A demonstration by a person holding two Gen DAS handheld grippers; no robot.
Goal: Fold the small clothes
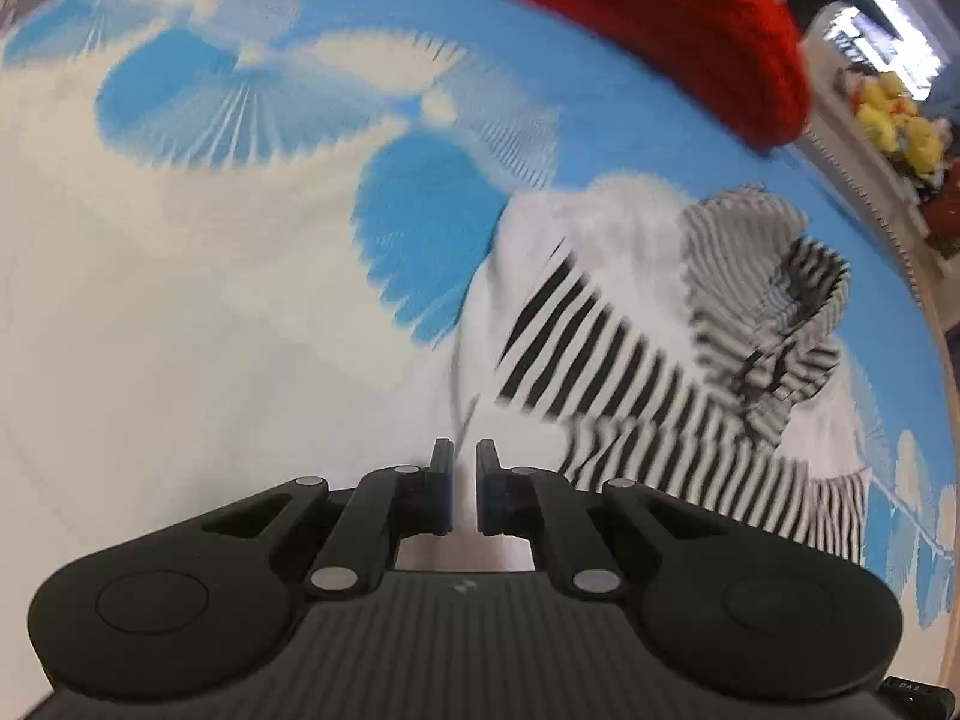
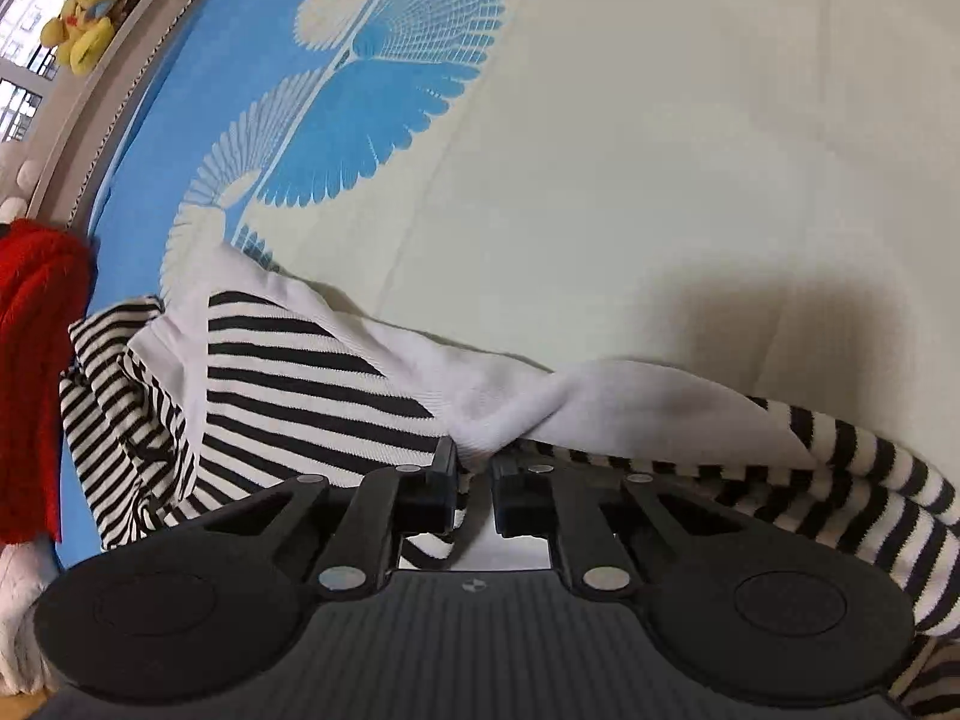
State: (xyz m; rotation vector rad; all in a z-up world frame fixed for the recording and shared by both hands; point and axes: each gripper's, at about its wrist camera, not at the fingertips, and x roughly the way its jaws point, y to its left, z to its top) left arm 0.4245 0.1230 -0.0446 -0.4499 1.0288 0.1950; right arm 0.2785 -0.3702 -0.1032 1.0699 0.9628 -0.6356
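Left wrist view: we see the left gripper [image 1: 465,468] hanging over the pale part of the bedspread [image 1: 180,330], its jaws drawn nearly together with only a slim gap and nothing between them; the frame is motion-blurred.
Garment position: the striped garment [image 1: 630,360], black-and-white bands with white panels, lies ahead and to the right of this gripper, apart from its tips, rumpled at its far end.
Red knit: a red knitted garment [image 1: 690,24] sits at the far edge of the bedspread, beyond the striped one.
Right wrist view: we see the right gripper [image 2: 474,468] clenched on a bunched white fold of the striped garment [image 2: 312,384], which spreads leftward and trails off to the right as a striped sleeve.
Progress: we judge the fold as barely begun; the garment looks crumpled, not squared, one edge is pinched and no neat layer shows.
Left to do: we judge that flattening, folding over and tidying the sleeves all remain, and the red knitted garment [image 2: 36,372] appears unfolded too.
Only on the left: the empty gripper and the garment's crumpled far end.
Only on the right: the actual grasp, the sleeve, and a yellow teddy bear [image 2: 87,12] on the ledge.
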